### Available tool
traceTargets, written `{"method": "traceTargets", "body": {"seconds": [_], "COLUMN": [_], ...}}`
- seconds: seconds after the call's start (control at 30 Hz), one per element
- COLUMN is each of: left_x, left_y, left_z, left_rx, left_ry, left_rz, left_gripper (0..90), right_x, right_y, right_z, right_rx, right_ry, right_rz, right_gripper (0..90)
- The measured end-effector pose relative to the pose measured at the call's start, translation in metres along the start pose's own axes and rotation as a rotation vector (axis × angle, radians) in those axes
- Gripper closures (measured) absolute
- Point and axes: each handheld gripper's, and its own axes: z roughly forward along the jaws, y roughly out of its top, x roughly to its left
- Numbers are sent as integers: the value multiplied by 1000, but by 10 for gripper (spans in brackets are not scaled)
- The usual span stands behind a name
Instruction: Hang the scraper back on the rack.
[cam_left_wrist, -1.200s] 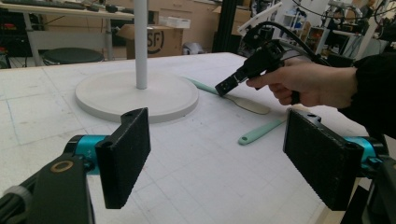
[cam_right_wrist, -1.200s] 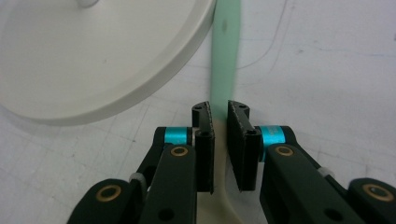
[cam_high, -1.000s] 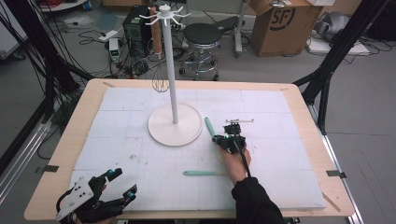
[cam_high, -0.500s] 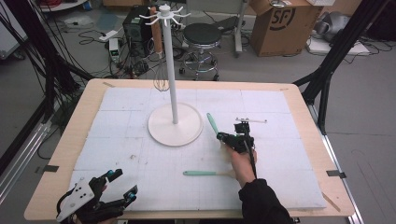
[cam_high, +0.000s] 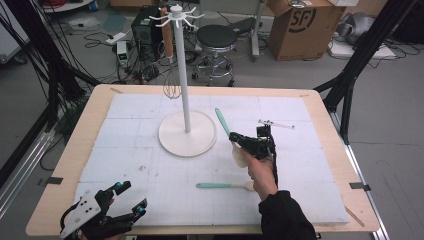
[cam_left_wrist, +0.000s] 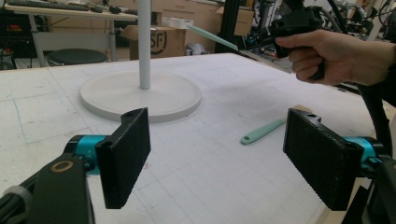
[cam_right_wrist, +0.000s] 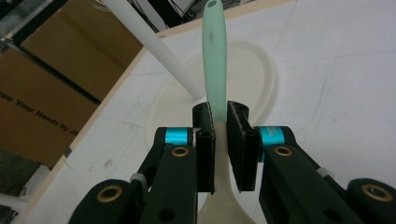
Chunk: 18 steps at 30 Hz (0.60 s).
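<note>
High view: the right gripper (cam_high: 235, 137) is clamped on a spatula (cam_high: 223, 121) with a mint handle and a cream blade; the handle slants up and away toward the stand (cam_high: 186, 132), the blade hangs below the jaws, and the whole thing is clear of the table (cam_high: 75, 140). The stand's round base sits mid-table, its post rising to a ring of hooks from which a whisk (cam_high: 171, 85) hangs. A second spatula (cam_high: 225, 185) lies flat on the white mat just beside the right hand (cam_high: 261, 172). The left gripper (cam_high: 131, 200) rests near the front left corner, jaws wide apart with nothing between them. Left gripper view: its two black pads (cam_left_wrist: 123, 156) stand wide, bare mat between them; beyond them lie the stand base (cam_left_wrist: 140, 95) and the flat spatula (cam_left_wrist: 264, 131), and farther off the right hand (cam_left_wrist: 336, 58) holds its gripper with the mint handle (cam_left_wrist: 212, 36) pointing toward the post. Right gripper view: the jaws are drawn narrow and pinch the spatula (cam_right_wrist: 215, 60) at its neck, the handle running straight up from them, the cream blade showing below, with the stand's post (cam_right_wrist: 159, 51) and base behind.
</note>
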Motion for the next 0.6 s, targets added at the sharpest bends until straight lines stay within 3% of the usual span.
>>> {"method": "traceTargets", "body": {"seconds": [0.37,0.6], "left_x": [1,0], "left_y": [0,0], "left_z": [0,0], "left_rx": [1,0], "left_ry": [3,2], "left_rz": [1,3], "left_gripper": [237,237], "right_x": [9,22], "right_y": [10,27], "right_z": [-8,-19], "right_rx": [-56,-128], "right_ry": [70,119], "right_rz": [19,-11], "right_gripper": [823,823]}}
